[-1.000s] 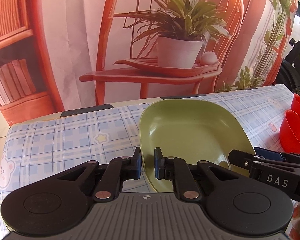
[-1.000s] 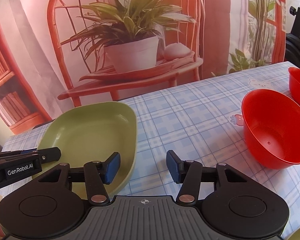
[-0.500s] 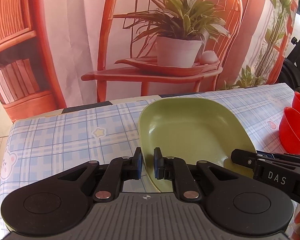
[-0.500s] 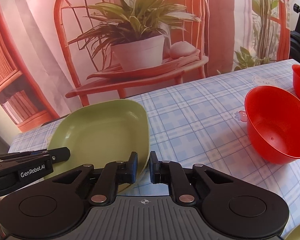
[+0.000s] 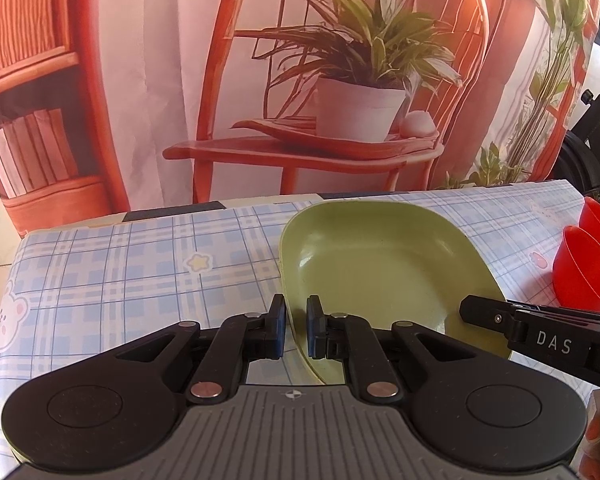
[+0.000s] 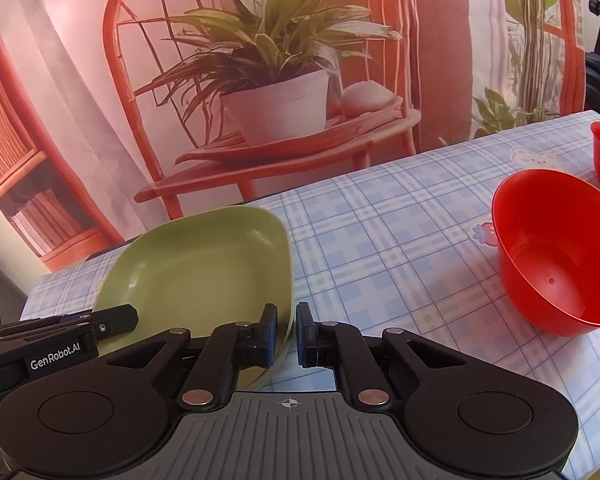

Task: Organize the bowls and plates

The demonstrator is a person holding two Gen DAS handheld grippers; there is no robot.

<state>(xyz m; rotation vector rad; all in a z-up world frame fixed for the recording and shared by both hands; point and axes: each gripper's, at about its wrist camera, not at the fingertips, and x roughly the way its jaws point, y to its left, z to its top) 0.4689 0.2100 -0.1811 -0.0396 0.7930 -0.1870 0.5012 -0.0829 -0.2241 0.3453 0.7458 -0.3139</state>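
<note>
Tablecloth (image 5: 120,272) in blue plaid, plant backdrop (image 5: 360,80) behind.

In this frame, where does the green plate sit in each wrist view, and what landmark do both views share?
Left wrist: the green plate lies centre-right, its near-left rim between the left gripper fingers.
Right wrist: the green plate lies lower left, its near-right rim between the right gripper fingers.
Shared landmark: the nearer red bowl, right of the plate in both views.

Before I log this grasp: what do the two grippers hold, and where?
Both hold the green plate: left gripper on its left rim, right gripper on its right rim.
</note>
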